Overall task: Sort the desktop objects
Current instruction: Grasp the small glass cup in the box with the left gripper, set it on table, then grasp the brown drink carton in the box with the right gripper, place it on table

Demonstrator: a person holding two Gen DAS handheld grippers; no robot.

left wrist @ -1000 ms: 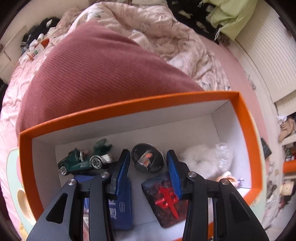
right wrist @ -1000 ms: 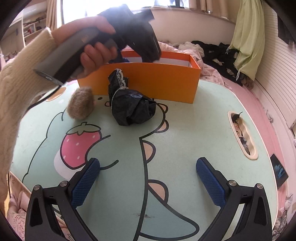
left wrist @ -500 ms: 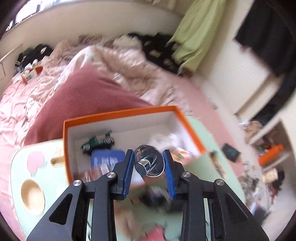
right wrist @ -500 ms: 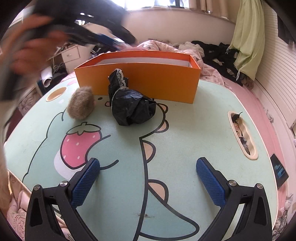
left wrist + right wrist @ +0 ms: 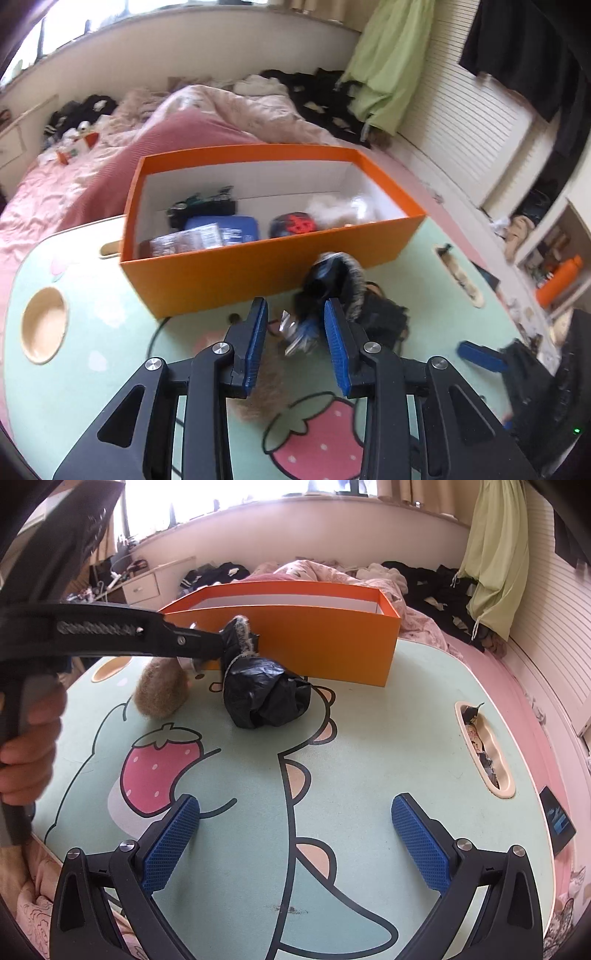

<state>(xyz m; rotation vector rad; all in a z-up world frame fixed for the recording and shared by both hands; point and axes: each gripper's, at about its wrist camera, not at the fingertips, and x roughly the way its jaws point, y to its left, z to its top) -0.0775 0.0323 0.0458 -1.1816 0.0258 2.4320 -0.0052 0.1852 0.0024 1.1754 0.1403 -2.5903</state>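
Left gripper (image 5: 295,302) just opening, shiny cap (image 5: 297,334) loose between its jaws; box (image 5: 258,273) wall at 12 o'clock. Right gripper (image 5: 295,801) gapes over open table (image 5: 369,738).

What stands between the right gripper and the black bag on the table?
Nothing visible. Only bare table mat lies between the open right gripper and the black bag, which sits just before the orange box.

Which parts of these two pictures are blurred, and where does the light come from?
Left wrist view: the shiny object between the left gripper fingers is smeared, and the orange box is soft. Right wrist view: sharp table, blown-out window backlight, curved fisheye edges.
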